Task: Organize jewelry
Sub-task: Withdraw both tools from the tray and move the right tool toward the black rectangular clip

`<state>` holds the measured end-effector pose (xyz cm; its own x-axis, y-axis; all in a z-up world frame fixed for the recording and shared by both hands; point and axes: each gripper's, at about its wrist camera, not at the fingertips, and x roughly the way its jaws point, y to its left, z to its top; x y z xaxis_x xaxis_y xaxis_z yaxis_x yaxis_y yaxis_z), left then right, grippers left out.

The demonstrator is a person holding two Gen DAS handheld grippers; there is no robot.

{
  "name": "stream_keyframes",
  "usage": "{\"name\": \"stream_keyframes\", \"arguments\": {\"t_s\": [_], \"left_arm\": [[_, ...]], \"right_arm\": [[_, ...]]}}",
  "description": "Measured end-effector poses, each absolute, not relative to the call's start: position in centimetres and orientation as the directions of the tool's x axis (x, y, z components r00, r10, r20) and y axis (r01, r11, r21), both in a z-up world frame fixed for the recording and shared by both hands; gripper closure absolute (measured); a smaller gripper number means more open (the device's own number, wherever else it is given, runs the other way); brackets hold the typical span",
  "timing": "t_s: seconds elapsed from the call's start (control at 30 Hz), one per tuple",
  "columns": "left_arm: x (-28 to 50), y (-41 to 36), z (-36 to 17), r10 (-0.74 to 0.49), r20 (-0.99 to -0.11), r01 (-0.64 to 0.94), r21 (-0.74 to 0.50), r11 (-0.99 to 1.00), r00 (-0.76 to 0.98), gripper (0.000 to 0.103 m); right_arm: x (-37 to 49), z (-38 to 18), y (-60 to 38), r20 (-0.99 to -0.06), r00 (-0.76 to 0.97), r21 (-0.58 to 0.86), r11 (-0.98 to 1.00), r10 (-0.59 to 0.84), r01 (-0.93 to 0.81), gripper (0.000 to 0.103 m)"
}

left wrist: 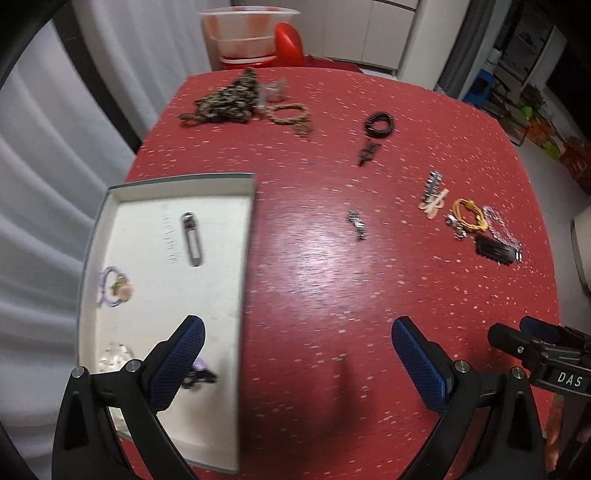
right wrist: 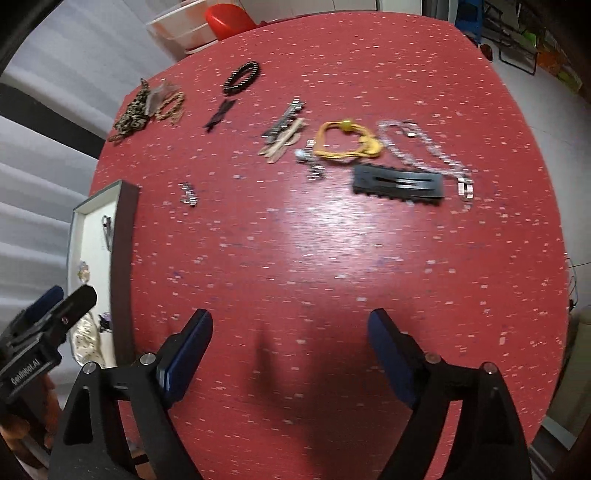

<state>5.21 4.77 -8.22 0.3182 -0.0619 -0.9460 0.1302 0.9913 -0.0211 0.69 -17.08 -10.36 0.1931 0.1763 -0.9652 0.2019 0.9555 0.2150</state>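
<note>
A white tray (left wrist: 221, 280) lies at the left of the red table (left wrist: 332, 280); it holds a silver clip (left wrist: 192, 238), a purple ring piece (left wrist: 112, 288) and a dark piece (left wrist: 199, 374). Loose jewelry lies beyond: a small silver piece (left wrist: 357, 223), a black bead bracelet (left wrist: 379, 123), a yellow band (right wrist: 345, 144), a black hair clip (right wrist: 399, 184), a silver chain (right wrist: 417, 147). My left gripper (left wrist: 295, 332) is open and empty, its left finger over the tray. My right gripper (right wrist: 290, 325) is open and empty above bare table.
A camouflage-patterned cord heap (left wrist: 225, 99) and a tan braided bracelet (left wrist: 290, 114) lie at the far edge. A plastic tub (left wrist: 247, 35) and a red object (left wrist: 290, 40) stand behind the table. The right gripper shows at the left wrist view's right edge (left wrist: 535, 343).
</note>
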Motion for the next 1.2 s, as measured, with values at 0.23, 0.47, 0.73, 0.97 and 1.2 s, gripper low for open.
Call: {"name": "stream_keyframes", "arguments": {"t_s": [0.23, 0.47, 0.73, 0.97, 1.2], "left_arm": [[6.9, 1.4, -9.5, -0.058, -0.952, 0.139, -0.016, 0.99, 0.301, 0.001], [9.8, 0.3, -10.9, -0.03, -0.954, 0.103, 0.001, 0.995, 0.299, 0.001], [12.4, 0.3, -12.4, -0.007, -0.953, 0.064, 0.012, 0.998, 0.303, 0.001], [14.0, 0.2, -14.3, 0.004, -0.953, 0.054, 0.022, 0.998, 0.302, 0.002], [14.7, 0.2, -15.9, -0.001, -0.955, 0.049, 0.014, 0.999, 0.295, 0.002]], "right_arm": [[1.5, -10.7, -21.9, -0.97, 0.193, 0.198, 0.946, 0.151, 0.256, 0.015], [3.5, -10.7, -26.0, -0.968, 0.226, 0.175, 0.94, 0.11, 0.292, 0.015], [6.5, -11.6, -28.8, -0.973, 0.228, 0.09, 0.963, 0.031, 0.254, 0.015], [8.9, -13.0, -29.4, -0.976, 0.22, 0.04, 0.983, 0.001, 0.177, 0.015], [10.3, -14.7, -28.4, -0.979, 0.206, 0.01, 0.995, -0.011, 0.099, 0.015]]}}
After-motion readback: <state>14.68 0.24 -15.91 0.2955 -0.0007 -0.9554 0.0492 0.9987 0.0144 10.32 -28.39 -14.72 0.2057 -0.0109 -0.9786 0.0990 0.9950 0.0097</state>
